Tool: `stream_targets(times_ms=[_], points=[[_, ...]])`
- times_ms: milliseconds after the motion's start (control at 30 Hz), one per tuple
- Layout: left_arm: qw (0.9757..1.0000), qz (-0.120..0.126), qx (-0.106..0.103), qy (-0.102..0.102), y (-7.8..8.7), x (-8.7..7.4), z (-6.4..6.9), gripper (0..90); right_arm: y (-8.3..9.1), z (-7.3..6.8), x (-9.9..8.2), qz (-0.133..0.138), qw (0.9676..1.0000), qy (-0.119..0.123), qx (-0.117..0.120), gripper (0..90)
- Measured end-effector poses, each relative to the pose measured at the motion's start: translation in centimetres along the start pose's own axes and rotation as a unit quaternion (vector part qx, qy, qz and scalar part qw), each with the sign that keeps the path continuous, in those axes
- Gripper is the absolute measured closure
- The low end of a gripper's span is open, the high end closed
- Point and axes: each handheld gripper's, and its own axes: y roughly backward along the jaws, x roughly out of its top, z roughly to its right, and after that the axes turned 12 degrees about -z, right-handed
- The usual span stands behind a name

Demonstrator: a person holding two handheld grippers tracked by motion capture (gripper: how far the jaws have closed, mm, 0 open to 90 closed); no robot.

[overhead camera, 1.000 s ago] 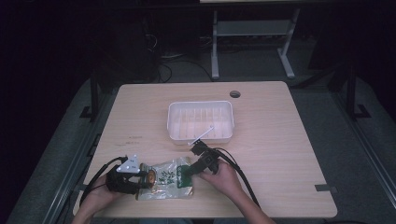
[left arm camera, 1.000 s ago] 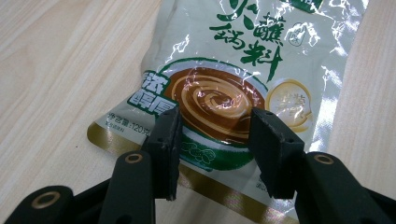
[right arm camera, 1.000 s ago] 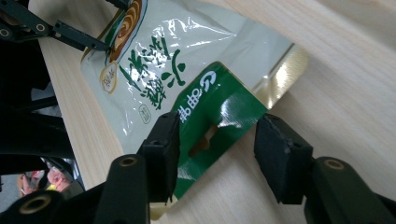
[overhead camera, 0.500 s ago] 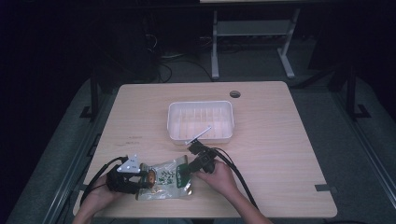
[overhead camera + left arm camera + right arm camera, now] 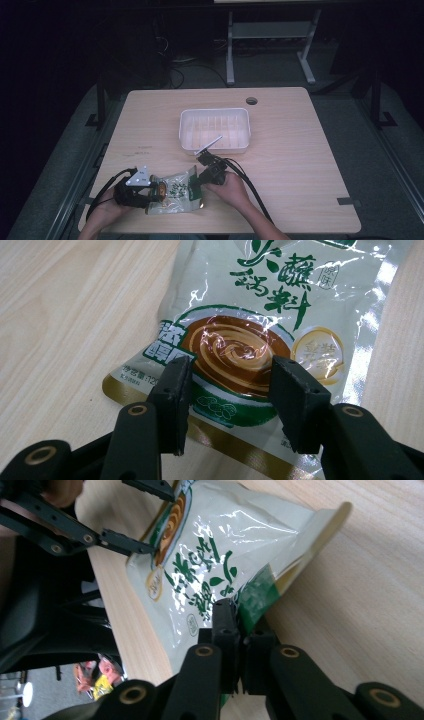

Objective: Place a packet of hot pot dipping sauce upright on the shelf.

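Observation:
A glossy white-and-green sauce packet [image 5: 176, 194] lies near the table's front edge. In the left gripper view it shows a brown swirl picture [image 5: 280, 305]. My left gripper [image 5: 159, 192] is open, its two jaws straddling the packet's bottom end from above [image 5: 230, 372]. My right gripper [image 5: 196, 185] is shut on the packet's green right edge [image 5: 240, 617], which is raised off the wood. The packet [image 5: 210, 545] stretches away from the right jaws toward the left gripper's fingers [image 5: 125, 544].
An empty white ribbed tray [image 5: 215, 113] stands in the table's middle, just behind the right gripper. A round cable hole [image 5: 251, 100] is behind it. Grey tape [image 5: 346, 201] marks the front right. Cables trail from both grippers off the front edge.
The right gripper has shifted slightly toward the packet and the person. The packet's right edge is a little more raised. The left gripper has barely moved.

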Motion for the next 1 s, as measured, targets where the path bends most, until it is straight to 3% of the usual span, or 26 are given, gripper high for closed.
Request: stream_targets(times_ms=[267,433,1000], points=[[0.9998,0.006,0.0,0.019,0.3,-0.7,-0.5,45.6,1.4,-0.9,-0.2,0.015,0.9998,0.0,0.011,89.0],[0.9997,0.008,0.004,0.022,0.3,-0.7,-0.6,44.3,2.8,-1.7,-0.4,0.018,0.9998,-0.005,0.0,89.2],[0.9994,0.004,0.013,0.033,0.3,-1.0,-0.8,40.5,8.2,-5.4,-1.0,0.02,0.9982,0.027,-0.05,89.5]])
